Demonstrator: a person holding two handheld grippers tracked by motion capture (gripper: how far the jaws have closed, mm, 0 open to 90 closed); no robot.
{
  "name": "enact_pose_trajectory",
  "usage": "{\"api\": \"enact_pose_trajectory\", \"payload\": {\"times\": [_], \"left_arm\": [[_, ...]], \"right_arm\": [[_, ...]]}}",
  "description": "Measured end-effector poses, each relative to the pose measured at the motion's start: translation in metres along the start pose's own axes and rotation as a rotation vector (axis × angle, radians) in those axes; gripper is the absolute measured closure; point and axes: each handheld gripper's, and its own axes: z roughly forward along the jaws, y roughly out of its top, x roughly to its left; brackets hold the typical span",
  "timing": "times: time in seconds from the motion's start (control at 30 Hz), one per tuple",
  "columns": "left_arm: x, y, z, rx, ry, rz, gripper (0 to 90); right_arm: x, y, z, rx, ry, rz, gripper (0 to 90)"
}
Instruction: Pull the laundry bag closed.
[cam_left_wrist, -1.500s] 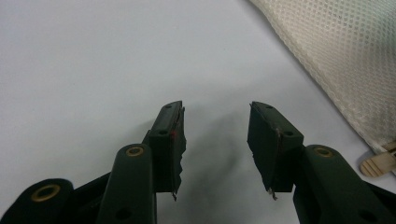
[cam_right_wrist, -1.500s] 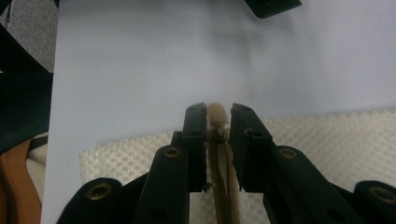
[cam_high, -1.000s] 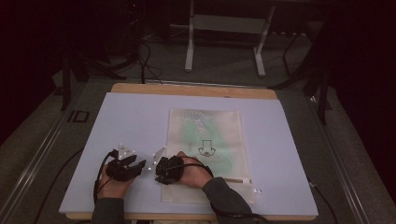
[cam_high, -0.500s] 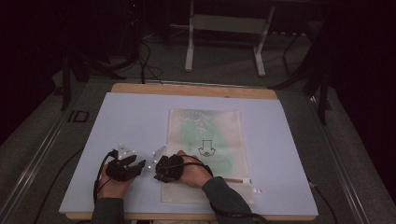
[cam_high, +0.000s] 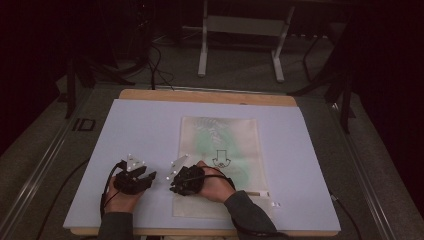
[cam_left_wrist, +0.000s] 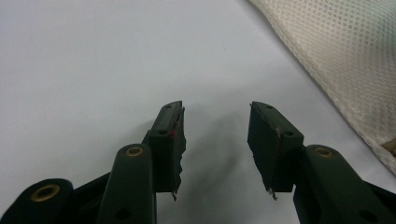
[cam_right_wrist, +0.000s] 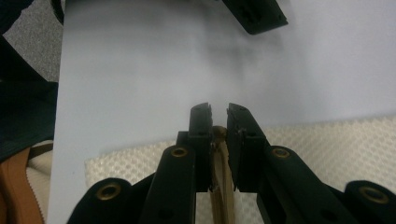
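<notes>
Item: mesh bag (cam_high: 220, 160), cream netting with a green print and a black arrow mark, lying flat on the pale sheet (cam_high: 140, 130) that covers the bench, right of centre and reaching to the near edge.

Item: right gripper (cam_right_wrist: 219, 112), at the bag's near left edge. I see its jaws have just been closing and are now clenched on a thin tan strip (cam_right_wrist: 219, 186) at the bag's edge (it may be a zipper or a trim; I cannot tell which).

Item: left gripper (cam_left_wrist: 215, 126), on bare sheet just left of the bag. Its jaws stand released, with nothing between them; the netting shows off to its right.

Item: small white tag (cam_high: 276, 204), on the sheet beside the bag's near right corner.
</notes>
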Motion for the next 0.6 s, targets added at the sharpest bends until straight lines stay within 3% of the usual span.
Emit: {"api": "enact_pose_trajectory", "payload": {"times": [0.13, 0.6], "left_arm": [[0.0, 0.0, 0.0, 0.0, 0.0, 0.0, 55.2], [-0.003, 0.0, 0.0, 0.005, -0.01, 0.012, 55.3]], "right_arm": [[0.0, -0.006, -0.003, 0.001, -0.001, 0.0, 81.0], [-0.007, -0.021, 0.005, 0.022, 0.038, 0.074, 78.6]]}}
